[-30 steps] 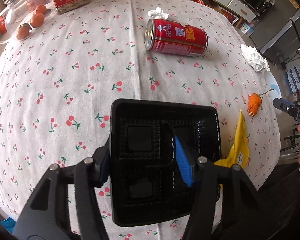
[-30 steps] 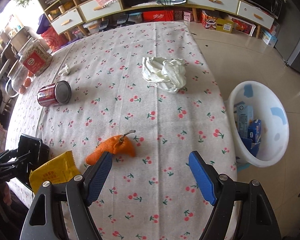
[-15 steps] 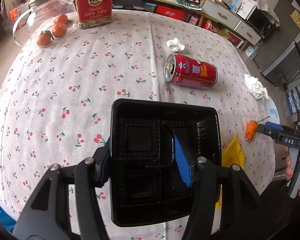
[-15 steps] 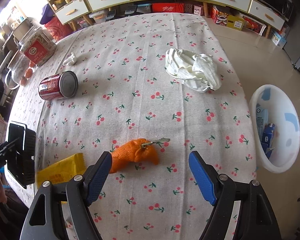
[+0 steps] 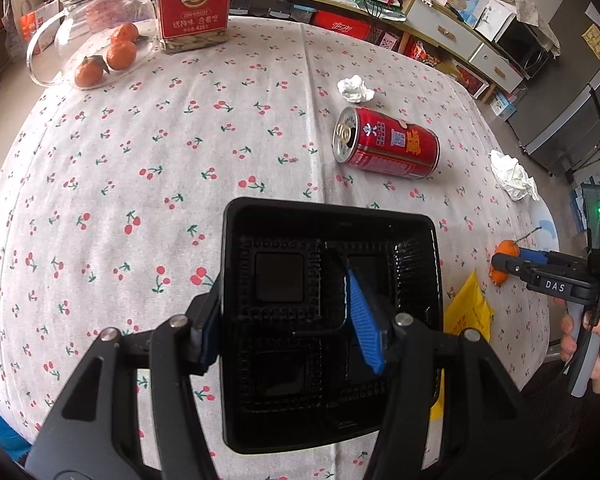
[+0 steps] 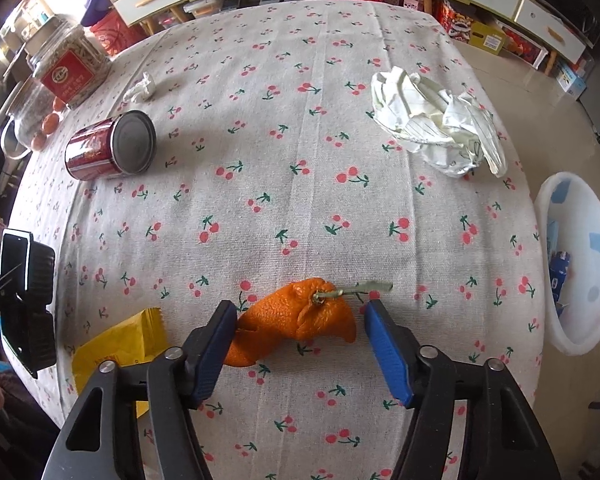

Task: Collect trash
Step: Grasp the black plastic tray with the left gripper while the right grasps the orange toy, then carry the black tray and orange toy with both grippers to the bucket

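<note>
On your left, the left gripper [image 5: 286, 316] holds the black tray [image 5: 332, 232] by its wall, one pad outside and one inside, half open and clamped on it above the cloth [image 5: 140, 160]. The tray is thin plastic, light and springy; your bite on the wall is sound, but squeeze no harder or it may buckle.

Further right lies the yellow wrapper [image 6: 120, 344], flat at the near edge, with the red can [image 6: 108, 148] on its side well beyond it and a small paper wad [image 6: 142, 86] past that. The can will likely roll; take it across the body.

In the middle, the right gripper [image 6: 300, 344] straddles the orange peel [image 6: 300, 316]. Its jaws have just been closing; the left pad looks to touch the peel, the right pad stands just clear, so nothing is gripped yet. The peel is soft, light and curled; close on its thick middle, not the stem.

To the right lies the crumpled white paper [image 6: 436, 120], and off the table's edge stands the white tub [image 6: 572, 256] with cartons in it, likely the bin.
</note>
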`<state>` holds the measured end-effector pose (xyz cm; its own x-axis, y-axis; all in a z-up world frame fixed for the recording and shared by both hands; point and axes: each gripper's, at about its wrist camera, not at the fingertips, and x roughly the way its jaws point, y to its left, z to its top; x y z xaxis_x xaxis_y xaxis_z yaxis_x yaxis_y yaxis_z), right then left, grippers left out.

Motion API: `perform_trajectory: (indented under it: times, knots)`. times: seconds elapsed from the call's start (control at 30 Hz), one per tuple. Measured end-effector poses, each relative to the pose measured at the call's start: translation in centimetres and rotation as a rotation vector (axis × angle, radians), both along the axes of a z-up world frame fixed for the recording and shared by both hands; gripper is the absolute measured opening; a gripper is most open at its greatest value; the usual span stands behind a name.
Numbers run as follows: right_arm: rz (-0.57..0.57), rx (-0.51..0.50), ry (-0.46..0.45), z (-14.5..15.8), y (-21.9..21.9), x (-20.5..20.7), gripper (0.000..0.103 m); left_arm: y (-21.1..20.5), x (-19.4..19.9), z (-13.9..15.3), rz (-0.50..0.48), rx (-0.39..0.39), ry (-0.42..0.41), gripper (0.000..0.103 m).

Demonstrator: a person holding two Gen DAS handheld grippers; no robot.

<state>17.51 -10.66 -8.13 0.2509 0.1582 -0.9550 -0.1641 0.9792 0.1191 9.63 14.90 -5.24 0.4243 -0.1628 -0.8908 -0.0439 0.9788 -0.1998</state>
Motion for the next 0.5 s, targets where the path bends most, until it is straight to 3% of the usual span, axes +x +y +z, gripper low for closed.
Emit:
perform_trajectory:
  times: [0.37, 0.43, 0.5]
  knots:
    - [0.067, -0.057, -0.087, 1.3, 1.4, -1.5, 0.030, -0.6, -0.1, 0.9, 0.012, -0.015, -0.039, 0.057]
    - [0.066, -0.051, -0.103, 1.7, 1.1, -1.6, 0.017, -0.8, -0.2, 1.1, 0.009, -0.017, -0.047, 0.057]
    - [0.062, -0.049, -0.118, 2.1, 0.8, -1.8, 0.016, -1.2, -0.1, 1.3, 0.004, -0.019, -0.054, 0.057]
